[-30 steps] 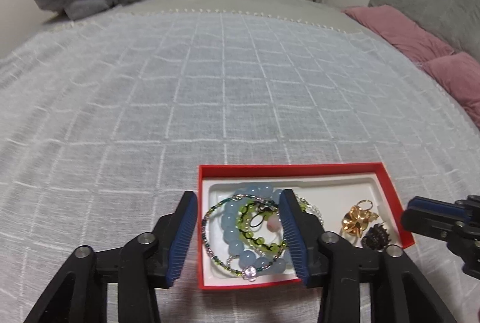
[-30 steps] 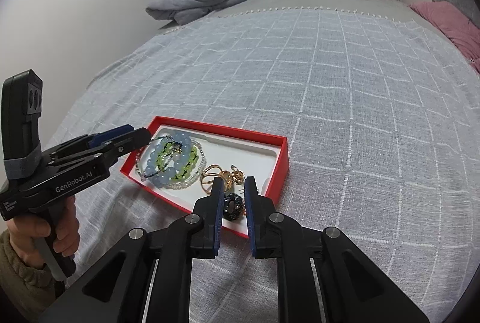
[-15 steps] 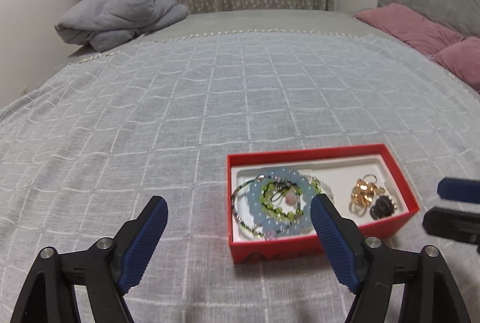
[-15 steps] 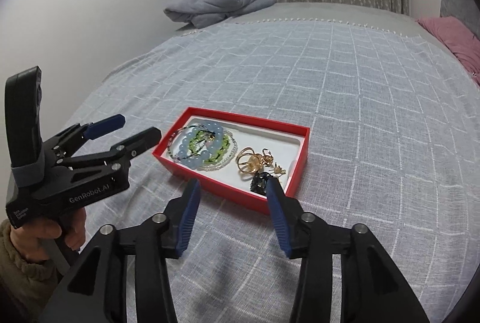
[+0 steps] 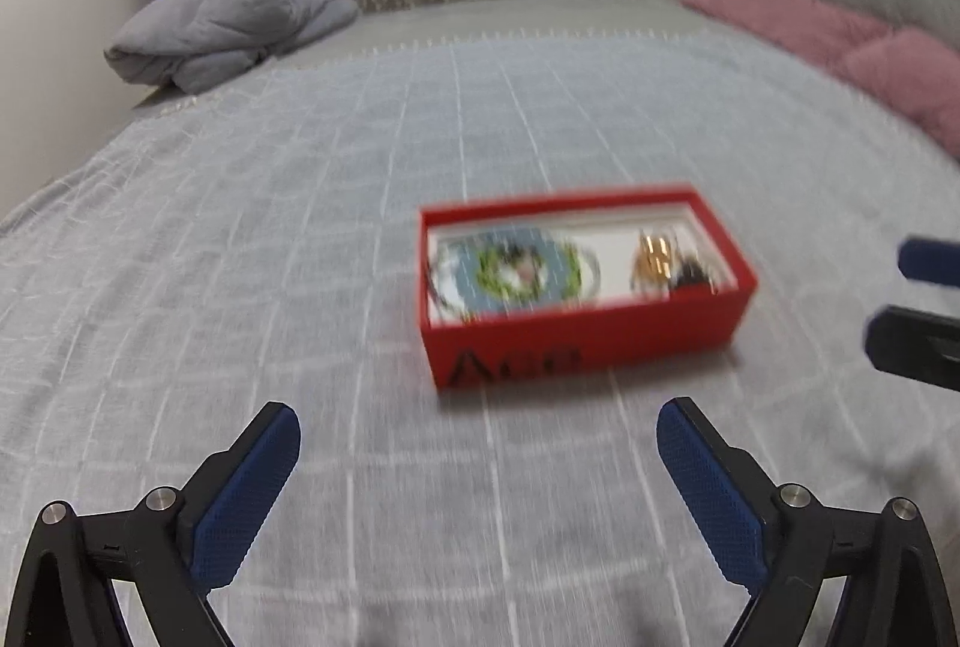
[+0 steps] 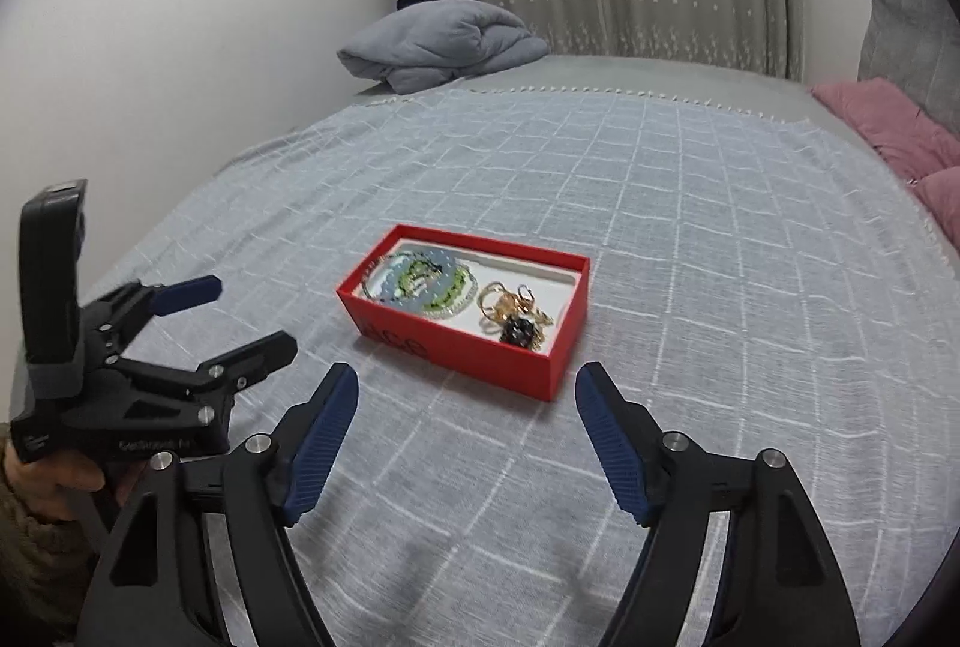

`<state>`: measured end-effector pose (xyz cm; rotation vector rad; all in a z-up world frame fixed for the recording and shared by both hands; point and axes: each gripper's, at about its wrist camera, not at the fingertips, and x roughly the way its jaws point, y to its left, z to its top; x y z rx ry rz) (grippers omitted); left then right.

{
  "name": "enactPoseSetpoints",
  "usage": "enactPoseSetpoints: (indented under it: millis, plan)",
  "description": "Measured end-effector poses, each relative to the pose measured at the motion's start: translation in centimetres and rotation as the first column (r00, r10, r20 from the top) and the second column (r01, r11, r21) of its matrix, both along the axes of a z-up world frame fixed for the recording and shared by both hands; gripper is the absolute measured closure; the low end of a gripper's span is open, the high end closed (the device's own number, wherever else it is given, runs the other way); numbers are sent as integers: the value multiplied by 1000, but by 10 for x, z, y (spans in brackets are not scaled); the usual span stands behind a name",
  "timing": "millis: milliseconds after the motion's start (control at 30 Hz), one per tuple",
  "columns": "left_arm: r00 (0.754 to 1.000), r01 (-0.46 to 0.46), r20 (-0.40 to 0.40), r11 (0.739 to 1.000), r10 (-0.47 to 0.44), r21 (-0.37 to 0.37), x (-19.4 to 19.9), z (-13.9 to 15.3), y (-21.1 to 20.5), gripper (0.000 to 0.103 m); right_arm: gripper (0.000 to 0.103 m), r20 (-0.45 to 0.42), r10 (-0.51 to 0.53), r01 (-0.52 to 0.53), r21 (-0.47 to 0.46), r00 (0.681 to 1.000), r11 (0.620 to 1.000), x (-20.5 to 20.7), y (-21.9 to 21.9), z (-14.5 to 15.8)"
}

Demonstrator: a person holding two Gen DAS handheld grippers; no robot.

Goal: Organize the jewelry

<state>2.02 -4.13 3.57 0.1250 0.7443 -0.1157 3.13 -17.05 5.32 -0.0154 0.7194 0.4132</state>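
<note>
1 red box (image 6: 480, 347) on the bedspread (image 6: 660, 227) w/ beaded bracelets (image 6: 420, 284) left, gold rings (image 6: 504, 305) + dark piece (image 6: 519, 330) right. 2 grippers, left gripper (image 5: 477, 440) & right gripper (image 6: 467, 395), jaws opening, nothing between.

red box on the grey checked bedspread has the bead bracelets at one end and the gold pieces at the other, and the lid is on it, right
Not quite. The red rectangular box has no lid on it: it is open-topped, as the right wrist view shows. The blue and green bead bracelets do lie at one end and the gold pieces at the other, on the grey checked bedspread.
</note>
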Motion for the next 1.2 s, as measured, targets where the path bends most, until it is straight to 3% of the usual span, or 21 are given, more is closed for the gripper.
enactPoseSetpoints:
  millis: [200,500,567,700,1200]
  plan:
    - [998,-48,-42,999,47,-13,2,-7,7,4,25,-32,13,-13,-22,999,1000,-1,11,-13]
    - [987,-139,-83,989,135,-42,11,-15,18,1,22,-90,-59,57,-27,994,998,6,12,-26]
    - [984,-151,-104,988,146,-35,14,-19,19,1,19,-103,-58,54,-37,993,998,6,16,-29]
    - [982,-155,-118,987,150,-34,17,-23,19,1,0,-78,-41,34,-87,996,996,3,26,-32]
    - [978,-180,-111,983,174,-45,17,-24,18,1,0,-101,-132,122,-100,986,988,6,23,-38]
